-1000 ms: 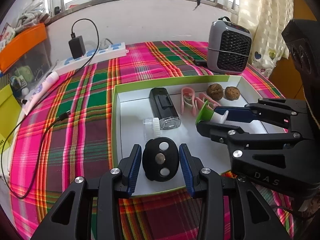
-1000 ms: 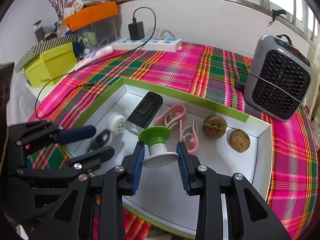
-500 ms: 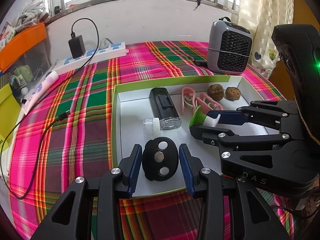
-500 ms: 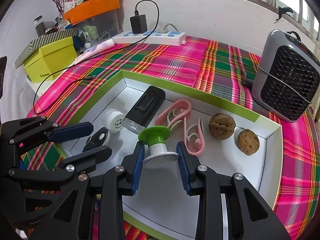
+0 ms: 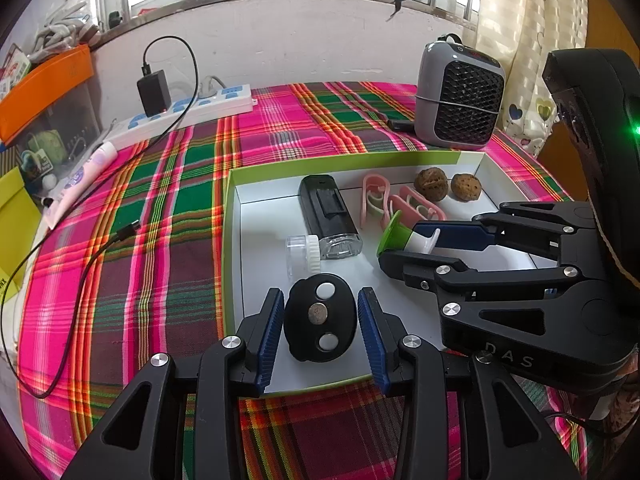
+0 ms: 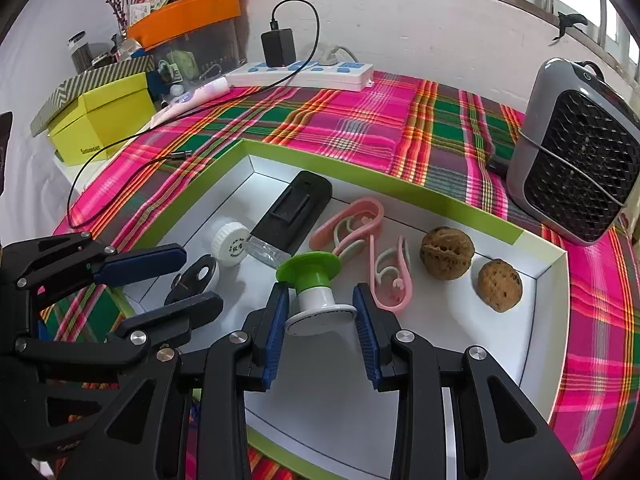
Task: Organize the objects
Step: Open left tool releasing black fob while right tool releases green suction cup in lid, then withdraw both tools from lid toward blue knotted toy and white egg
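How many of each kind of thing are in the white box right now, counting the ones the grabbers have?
Walnuts: 2
Pink clips: 2
Black rectangular device: 1
Small white-capped clear jar: 1
Black oval piece with three round spots: 1
Green-and-white spool-shaped piece: 1
Total: 8

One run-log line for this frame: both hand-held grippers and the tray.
left hand-held gripper: shut on black oval piece | right hand-held gripper: shut on green-white spool | both over white tray

Pink-green plaid cloth [image 5: 168, 184], white green-rimmed tray [image 5: 256, 216]
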### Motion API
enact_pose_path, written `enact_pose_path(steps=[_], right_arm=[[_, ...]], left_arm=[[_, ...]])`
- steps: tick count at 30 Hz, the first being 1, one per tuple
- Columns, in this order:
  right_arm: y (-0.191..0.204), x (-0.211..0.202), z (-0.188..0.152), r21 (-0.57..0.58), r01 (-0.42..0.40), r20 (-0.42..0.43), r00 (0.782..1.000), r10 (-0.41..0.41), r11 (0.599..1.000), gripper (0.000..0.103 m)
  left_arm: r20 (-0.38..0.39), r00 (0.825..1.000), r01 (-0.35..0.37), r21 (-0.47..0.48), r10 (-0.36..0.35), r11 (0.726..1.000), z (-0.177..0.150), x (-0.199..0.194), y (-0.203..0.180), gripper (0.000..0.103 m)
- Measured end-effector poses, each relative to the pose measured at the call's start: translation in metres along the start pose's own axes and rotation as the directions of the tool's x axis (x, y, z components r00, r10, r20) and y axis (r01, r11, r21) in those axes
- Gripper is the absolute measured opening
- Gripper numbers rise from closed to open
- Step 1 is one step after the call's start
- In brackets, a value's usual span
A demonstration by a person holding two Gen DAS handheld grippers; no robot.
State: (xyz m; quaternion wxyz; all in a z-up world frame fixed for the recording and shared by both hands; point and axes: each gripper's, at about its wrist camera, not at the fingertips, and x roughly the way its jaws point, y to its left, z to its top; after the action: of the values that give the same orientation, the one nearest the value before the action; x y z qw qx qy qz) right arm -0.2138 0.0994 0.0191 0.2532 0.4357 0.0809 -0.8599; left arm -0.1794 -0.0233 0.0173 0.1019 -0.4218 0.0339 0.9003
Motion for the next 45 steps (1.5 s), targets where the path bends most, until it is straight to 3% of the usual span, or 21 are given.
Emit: enact_pose_path(steps=[11,15,45], right_arm=[[-0.001,-0.005,-0.003,0.021,-0.006,0.01,1.0,0.006,1.0,0.035],[-0.003,-0.008,-0.005,0.035,-0.007,0.019,1.0,0.007,0.999,0.041],[0.006,-0.058,-0.033,0.126,0.001,0.131,0.991,-0.018,0.992,0.041]], left_arm=[[-0.001,1.0,-0.004,-0.008,0.004,1.0,-0.001,-0.002,0.001,0.037],[0.001,1.0,-0.006,-0.019,0.006,1.0,-0.002,-0.005,0.001,0.037],[0.08,0.997,0.016,-0.076,-0.01,0.997,-0.026,-0.051,-0.005,0.037]])
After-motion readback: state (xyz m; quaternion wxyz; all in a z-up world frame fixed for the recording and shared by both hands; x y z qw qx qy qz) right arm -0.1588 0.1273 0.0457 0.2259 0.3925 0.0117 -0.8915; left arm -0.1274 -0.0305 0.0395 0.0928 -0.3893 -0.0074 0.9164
